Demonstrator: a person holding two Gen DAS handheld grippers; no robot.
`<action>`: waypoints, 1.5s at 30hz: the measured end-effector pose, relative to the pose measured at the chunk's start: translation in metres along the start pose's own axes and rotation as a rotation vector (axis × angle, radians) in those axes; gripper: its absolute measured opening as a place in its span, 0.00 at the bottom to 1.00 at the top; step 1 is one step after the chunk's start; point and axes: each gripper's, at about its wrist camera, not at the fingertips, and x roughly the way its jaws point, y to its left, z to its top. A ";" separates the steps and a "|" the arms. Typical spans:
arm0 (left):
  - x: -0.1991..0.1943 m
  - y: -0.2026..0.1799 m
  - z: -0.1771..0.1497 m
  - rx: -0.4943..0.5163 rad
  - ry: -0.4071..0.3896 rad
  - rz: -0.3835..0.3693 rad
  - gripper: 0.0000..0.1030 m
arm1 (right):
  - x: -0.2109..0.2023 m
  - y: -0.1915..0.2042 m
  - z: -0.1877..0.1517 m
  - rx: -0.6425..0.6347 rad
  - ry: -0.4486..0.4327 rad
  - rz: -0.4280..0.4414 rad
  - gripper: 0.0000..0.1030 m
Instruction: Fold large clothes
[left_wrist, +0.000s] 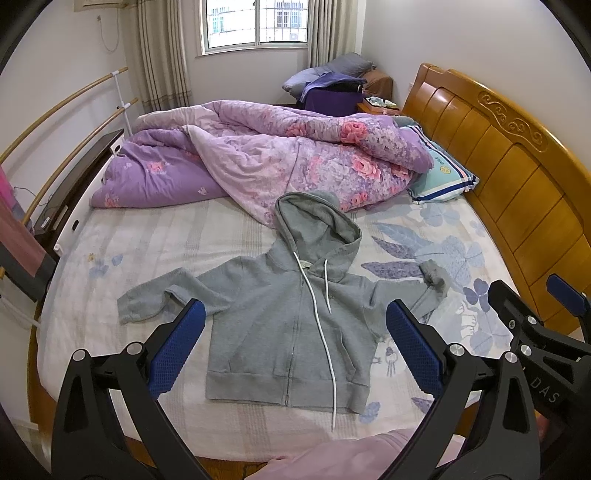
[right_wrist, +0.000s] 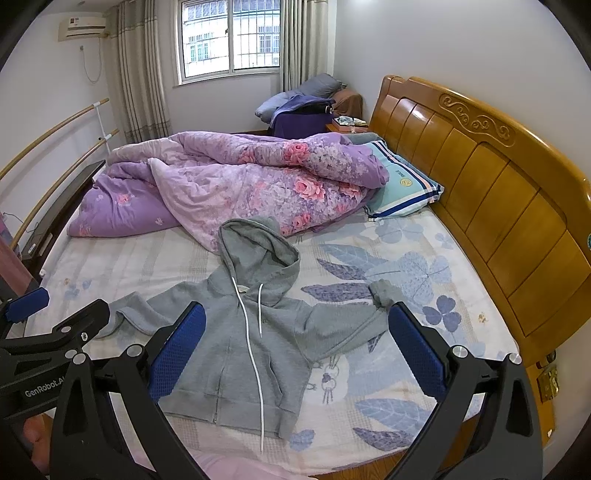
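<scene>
Both pairs of jaws stand wide apart and hold nothing: your left gripper (left_wrist: 295, 347) and right gripper (right_wrist: 297, 347) hover above the near edge of the bed (left_wrist: 147, 236). The grey hoodie (left_wrist: 280, 317) lies face up near that edge, hood pointing to the crumpled quilt (left_wrist: 280, 162), sleeves spread. Watch the long white drawstring (left_wrist: 325, 332); it trails past the hem and could snag on a finger or end up trapped crooked in a fold. The sleeve toward the headboard (left_wrist: 517, 177) is bunched at its cuff (left_wrist: 436, 277), so folding it as it lies would likely leave a lump. Pinching one layer only may drag the front open.
</scene>
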 end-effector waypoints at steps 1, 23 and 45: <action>0.000 0.000 0.000 0.001 -0.001 0.002 0.95 | 0.000 0.000 0.000 0.000 0.001 0.000 0.93; 0.004 0.005 -0.006 -0.001 0.007 0.003 0.95 | 0.001 0.002 -0.003 -0.004 0.002 0.003 0.93; 0.007 0.006 -0.009 -0.003 0.040 0.011 0.95 | 0.004 0.003 -0.008 -0.016 0.006 0.012 0.93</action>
